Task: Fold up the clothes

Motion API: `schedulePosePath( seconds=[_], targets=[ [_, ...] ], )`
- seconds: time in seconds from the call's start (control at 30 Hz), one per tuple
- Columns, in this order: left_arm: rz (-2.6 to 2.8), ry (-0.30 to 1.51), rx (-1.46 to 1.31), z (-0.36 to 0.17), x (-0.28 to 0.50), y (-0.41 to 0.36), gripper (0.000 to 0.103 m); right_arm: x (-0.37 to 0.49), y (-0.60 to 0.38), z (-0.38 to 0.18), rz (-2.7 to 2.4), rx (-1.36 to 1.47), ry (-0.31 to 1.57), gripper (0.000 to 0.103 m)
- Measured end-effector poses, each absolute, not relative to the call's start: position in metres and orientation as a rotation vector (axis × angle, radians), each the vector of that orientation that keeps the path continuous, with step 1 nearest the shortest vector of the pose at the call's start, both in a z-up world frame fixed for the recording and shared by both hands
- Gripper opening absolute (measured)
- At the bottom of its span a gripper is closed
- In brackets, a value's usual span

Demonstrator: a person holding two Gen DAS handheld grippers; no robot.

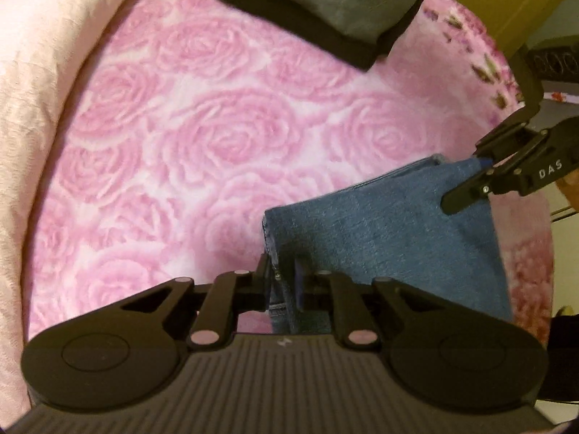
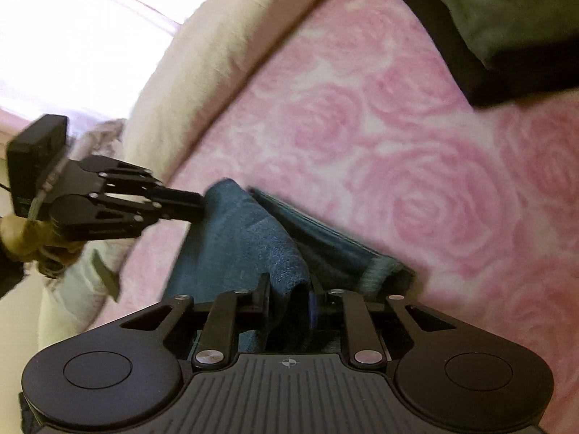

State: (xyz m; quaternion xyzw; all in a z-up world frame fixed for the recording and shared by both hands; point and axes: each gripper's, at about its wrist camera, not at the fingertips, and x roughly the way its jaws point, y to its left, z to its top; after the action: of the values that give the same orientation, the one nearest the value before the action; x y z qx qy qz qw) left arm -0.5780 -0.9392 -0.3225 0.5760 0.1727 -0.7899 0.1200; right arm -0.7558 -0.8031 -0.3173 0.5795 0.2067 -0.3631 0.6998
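Blue jeans [image 1: 394, 228] hang folded between my two grippers above a pink rose-patterned blanket [image 1: 202, 137]. In the left wrist view my left gripper [image 1: 284, 275] is shut on the near corner of the jeans, denim pinched between its pads. At the right of that view my right gripper [image 1: 481, 170] grips the far corner. The right wrist view shows the jeans [image 2: 260, 242] bunched in the right gripper [image 2: 289, 296], which is shut on the cloth. The left gripper [image 2: 199, 206] pinches the other corner at the left, held by a person's hand [image 2: 21, 238].
A stack of folded dark clothes [image 1: 325, 7], grey-green on black, lies at the far side of the blanket [image 2: 416, 166]. A pale pink duvet [image 1: 39, 83] runs along the left edge. A yellow cabinet [image 1: 506, 3] stands at the back right. Bright window light fills the upper left of the right wrist view.
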Motion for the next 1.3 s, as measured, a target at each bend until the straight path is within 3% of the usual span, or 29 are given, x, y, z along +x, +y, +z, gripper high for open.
schedulePosePath(
  seconds=[0.27, 0.4, 0.7, 0.73, 0.77, 0.8, 1.0, 1.17, 1.3],
  targets=[
    [-2.306, 0.437, 1.722, -0.342, -0.59, -0.933, 0.012, -0.762, -0.801, -0.328, -0.842, 1.319, 0.469, 0.02],
    [-2.279, 0.433, 1.701, -0.338, -0.587, -0.937, 0.026, -0.764, -0.798, -0.33, -0.876, 1.339, 0.462, 0.024],
    [-2.262, 0.405, 1.579, -0.292, -0.544, -0.921, 0.024, -0.779, -0.775, -0.29, -1.003, 1.262, 0.483, 0.026],
    [-2.257, 0.419, 1.57, -0.29, -0.537, -0.917, 0.025, -0.779, -0.771, -0.285, -1.009, 1.253, 0.483, 0.038],
    [-2.251, 0.436, 1.563, -0.289, -0.53, -0.912, 0.026, -0.779, -0.768, -0.28, -1.014, 1.242, 0.483, 0.065],
    [-2.243, 0.454, 1.556, -0.288, -0.524, -0.906, 0.028, -0.776, -0.765, -0.275, -1.018, 1.218, 0.482, 0.074],
    [-2.171, 0.584, 1.547, -0.318, -0.503, -0.876, 0.029, -0.74, -0.781, -0.278, -0.881, 1.09, 0.55, 0.076],
    [-2.128, 0.582, 1.552, -0.347, -0.501, -0.861, 0.03, -0.714, -0.811, -0.312, -0.803, 0.959, 0.765, 0.076],
    [-2.099, 0.584, 1.503, -0.332, -0.487, -0.855, 0.035, -0.707, -0.82, -0.301, -0.773, 0.88, 0.814, 0.076]
  ],
)
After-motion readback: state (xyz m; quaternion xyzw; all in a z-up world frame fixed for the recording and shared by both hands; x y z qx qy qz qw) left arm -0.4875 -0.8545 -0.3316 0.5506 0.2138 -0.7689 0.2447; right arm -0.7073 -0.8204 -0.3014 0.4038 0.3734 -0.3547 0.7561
